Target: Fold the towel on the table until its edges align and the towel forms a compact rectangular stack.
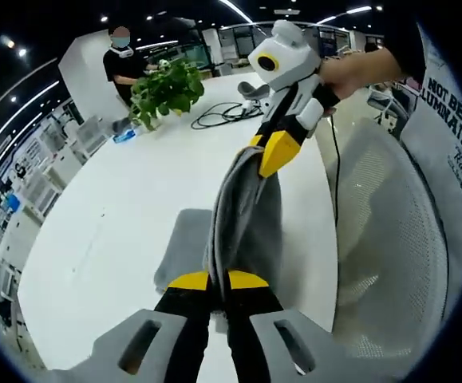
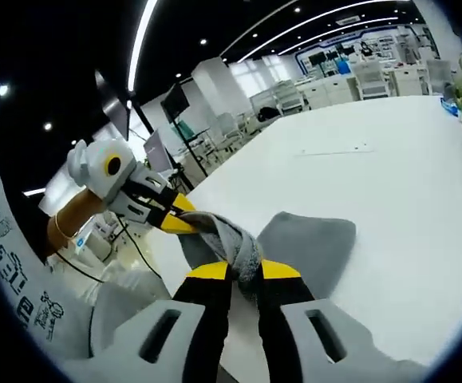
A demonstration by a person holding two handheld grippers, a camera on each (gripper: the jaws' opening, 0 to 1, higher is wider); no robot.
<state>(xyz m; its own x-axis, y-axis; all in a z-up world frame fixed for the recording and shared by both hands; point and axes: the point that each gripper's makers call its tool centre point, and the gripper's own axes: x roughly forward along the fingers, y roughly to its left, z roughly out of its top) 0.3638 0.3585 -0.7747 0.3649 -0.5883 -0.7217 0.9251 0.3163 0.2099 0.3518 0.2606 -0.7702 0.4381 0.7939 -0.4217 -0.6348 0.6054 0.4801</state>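
Both grippers, left and right, clenched on gray towel above worktop; risk: bunched cloth slipping, misaligning edges.

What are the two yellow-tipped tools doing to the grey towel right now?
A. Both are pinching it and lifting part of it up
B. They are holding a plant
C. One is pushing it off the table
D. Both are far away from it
A: in the left gripper view, the left tool and the right tool are each shut on the grey towel, whose held part hangs above the white table while the rest lies flat.
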